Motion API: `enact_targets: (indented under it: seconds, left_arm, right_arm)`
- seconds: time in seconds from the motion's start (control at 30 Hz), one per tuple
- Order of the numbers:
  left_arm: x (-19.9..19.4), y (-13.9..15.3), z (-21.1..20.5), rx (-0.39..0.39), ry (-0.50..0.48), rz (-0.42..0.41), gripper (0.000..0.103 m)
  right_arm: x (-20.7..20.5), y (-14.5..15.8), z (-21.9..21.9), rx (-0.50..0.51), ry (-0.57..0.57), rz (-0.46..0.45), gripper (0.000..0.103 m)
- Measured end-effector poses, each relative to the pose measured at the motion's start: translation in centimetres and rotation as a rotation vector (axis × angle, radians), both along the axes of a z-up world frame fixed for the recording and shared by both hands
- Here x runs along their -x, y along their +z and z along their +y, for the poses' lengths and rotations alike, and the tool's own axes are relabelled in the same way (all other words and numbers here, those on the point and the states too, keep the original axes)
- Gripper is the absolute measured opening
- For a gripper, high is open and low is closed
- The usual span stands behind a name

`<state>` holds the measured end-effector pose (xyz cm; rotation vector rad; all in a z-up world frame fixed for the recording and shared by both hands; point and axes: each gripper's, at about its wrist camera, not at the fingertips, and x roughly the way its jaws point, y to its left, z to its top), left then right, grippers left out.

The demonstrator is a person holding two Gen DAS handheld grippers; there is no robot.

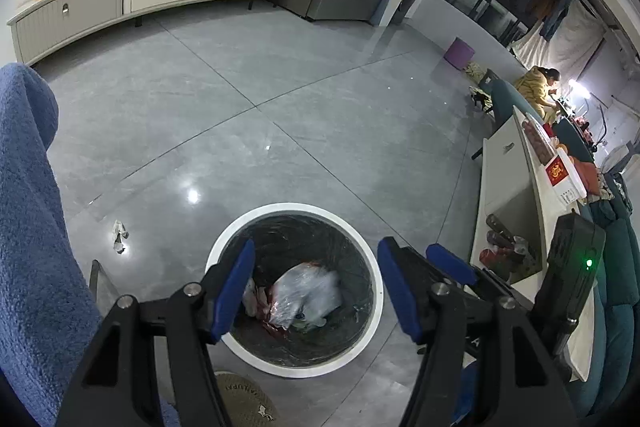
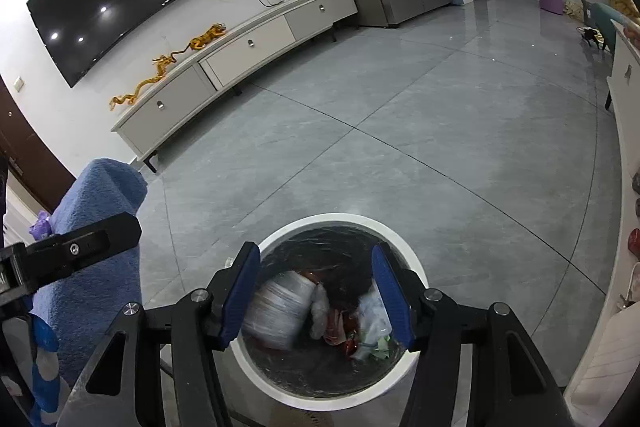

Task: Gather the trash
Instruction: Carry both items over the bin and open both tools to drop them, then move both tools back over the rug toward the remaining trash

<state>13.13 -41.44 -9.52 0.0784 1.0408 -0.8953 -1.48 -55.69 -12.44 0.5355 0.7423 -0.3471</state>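
A round white-rimmed trash bin (image 1: 372, 279) with a dark liner stands on the grey tile floor and holds crumpled plastic and paper trash (image 1: 304, 297). My left gripper (image 1: 316, 291) is open and empty right above the bin. The right gripper's blue finger (image 1: 450, 263) shows beside it. In the right wrist view my right gripper (image 2: 316, 301) is open and empty over the same bin (image 2: 416, 255), with trash (image 2: 280, 311) below. A small crumpled white scrap (image 1: 119, 235) lies on the floor left of the bin.
A blue-sleeved arm (image 1: 32, 227) is at the left. A white TV cabinet (image 2: 240, 55) with gold dragon figures lines the far wall. A white low table (image 1: 504, 195) with bottles and boxes stands at the right. A round woven mat (image 1: 244, 399) lies by the bin.
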Motion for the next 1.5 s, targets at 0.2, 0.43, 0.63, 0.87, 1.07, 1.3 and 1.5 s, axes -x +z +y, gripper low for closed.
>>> enact_targets:
  seconds: [0.2, 0.43, 0.63, 0.87, 1.07, 1.3, 1.5]
  left_arm:
    - [1.3, 1.2, 0.6, -0.033, 0.008, -0.091, 0.062]
    - [3.9, 3.9, 2.8, -0.062, 0.066, -0.251, 0.062]
    - [6.2, 6.6, 5.0, -0.063, 0.121, -0.38, 0.062]
    - [7.9, 8.9, 8.0, -0.038, 0.155, -0.436, 0.062]
    - [8.8, 10.4, 10.9, -0.016, 0.187, -0.453, 0.062]
    - [9.5, 10.9, 14.9, -0.003, 0.246, -0.448, 0.062]
    - [9.8, 11.8, 19.2, 0.022, 0.3, -0.455, 0.062]
  right_arm:
    - [1.1, 0.2, -0.1, 0.001, -0.015, 0.009, 0.056]
    - [2.6, 2.1, 1.1, 0.016, -0.028, -0.023, 0.056]
    - [4.0, 4.5, 2.7, 0.051, -0.02, -0.058, 0.056]
    - [5.5, 7.5, 4.5, 0.09, -0.01, -0.112, 0.056]
    - [6.3, 9.8, 6.4, 0.124, 0.015, -0.146, 0.056]
    - [6.2, 11.3, 9.3, 0.157, 0.069, -0.161, 0.056]
    - [5.6, 12.6, 12.4, 0.192, 0.123, -0.172, 0.056]
